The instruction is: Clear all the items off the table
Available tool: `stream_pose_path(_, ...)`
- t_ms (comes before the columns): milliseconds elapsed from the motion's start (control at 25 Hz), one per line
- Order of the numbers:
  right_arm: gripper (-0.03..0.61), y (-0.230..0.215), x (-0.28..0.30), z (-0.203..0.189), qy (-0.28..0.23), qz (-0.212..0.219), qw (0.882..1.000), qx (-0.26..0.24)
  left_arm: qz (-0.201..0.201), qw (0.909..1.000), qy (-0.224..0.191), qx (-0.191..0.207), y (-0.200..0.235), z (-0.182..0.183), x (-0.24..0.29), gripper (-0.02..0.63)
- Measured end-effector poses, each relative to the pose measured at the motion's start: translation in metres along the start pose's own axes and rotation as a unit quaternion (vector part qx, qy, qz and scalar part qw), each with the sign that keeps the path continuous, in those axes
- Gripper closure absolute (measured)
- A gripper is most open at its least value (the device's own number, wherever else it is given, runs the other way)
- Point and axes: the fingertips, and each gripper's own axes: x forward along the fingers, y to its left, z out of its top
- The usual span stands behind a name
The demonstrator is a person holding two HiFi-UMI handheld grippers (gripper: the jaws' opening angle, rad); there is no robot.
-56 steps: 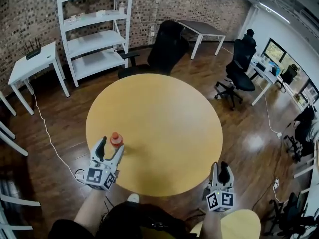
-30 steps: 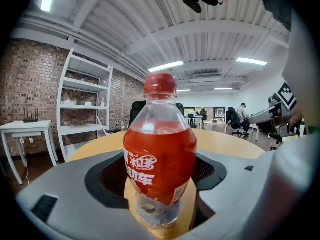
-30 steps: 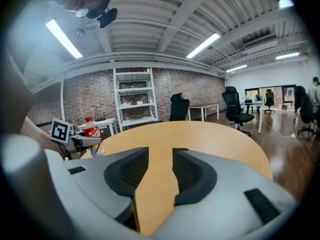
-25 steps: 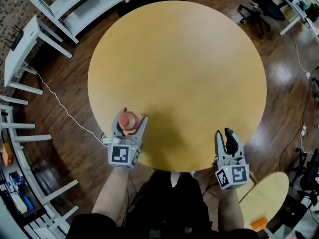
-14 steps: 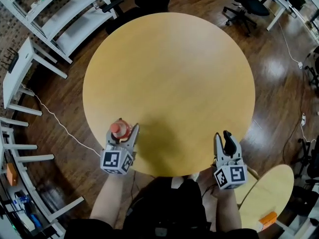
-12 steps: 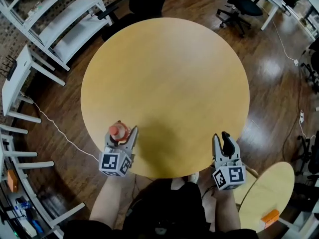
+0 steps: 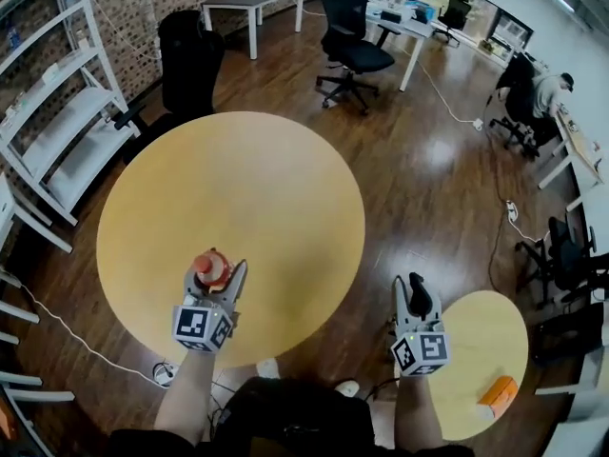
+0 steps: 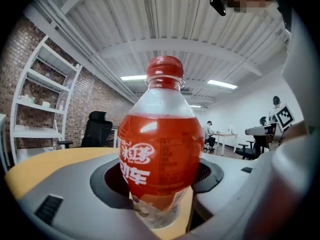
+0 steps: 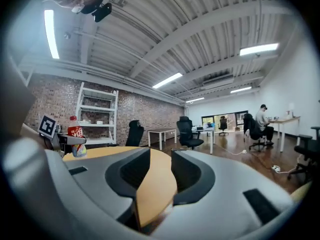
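The big round desk (image 7: 247,188) is looking bare now, apart from what's hovering over its near edge. There the left gripper (image 7: 217,270) is pointing level out across the desk. Its jaws have just been closing and are now clamping the bottle low on its body. Off the desk's right side, the right gripper (image 7: 409,288) is hanging with jaws only narrowly apart and nothing between them. The red-capped bottle (image 8: 160,154) is standing upright in that grip, seemingly clear of the desk. The danger is that it's smooth, round and top-heavy, so a quick swing could be tipping or sliding it out.
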Motion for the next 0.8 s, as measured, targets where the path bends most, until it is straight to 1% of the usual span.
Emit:
stream_pose_path(80, 0.444, -0.038, -0.033, 0.01, -0.01, -0.039, 0.999, -0.008, -0.046, 0.9989, -0.009, -0.008, -0.047, 0.003, 0.028, 0.327)
stream_pose_path(160, 0.443, -0.082, -0.074, 0.02, -0.021, -0.083, 0.996, -0.013, -0.096, 0.9951, -0.018, -0.013, -0.103, 0.006, 0.053, 0.327)
stream_pose_path(240, 0.444, -0.124, -0.118, 0.026, -0.033, -0.129, 0.991, -0.008, -0.143, 0.9894, -0.024, -0.013, -0.16, 0.01, 0.07, 0.327)
stream_pose_path(320, 0.445, -0.163, -0.163, 0.029, -0.047, -0.174, 0.984, -0.003, -0.188, 0.9818, -0.027, -0.011, -0.217, 0.013, 0.084, 0.327)
stream_pose_path(440, 0.445, -0.213, -0.228, 0.024, -0.061, -0.229, 0.971, 0.004, -0.254, 0.9668, -0.031, -0.009, -0.303, 0.013, 0.097, 0.327)
stream_pose_path(560, 0.445, -0.252, -0.297, 0.012, -0.068, -0.285, 0.956, 0.013, -0.318, 0.9477, -0.03, -0.009, -0.392, 0.007, 0.106, 0.327)
stream_pose_path(640, 0.443, -0.269, -0.341, 0.003, -0.068, -0.322, 0.944, 0.018, -0.354, 0.9349, -0.021, -0.018, -0.443, -0.001, 0.11, 0.327)
stream_pose_path(800, 0.445, -0.293, -0.412, -0.014, -0.071, -0.391, 0.917, 0.038, -0.41, 0.9108, 0.014, -0.042, -0.528, -0.026, 0.11, 0.327)
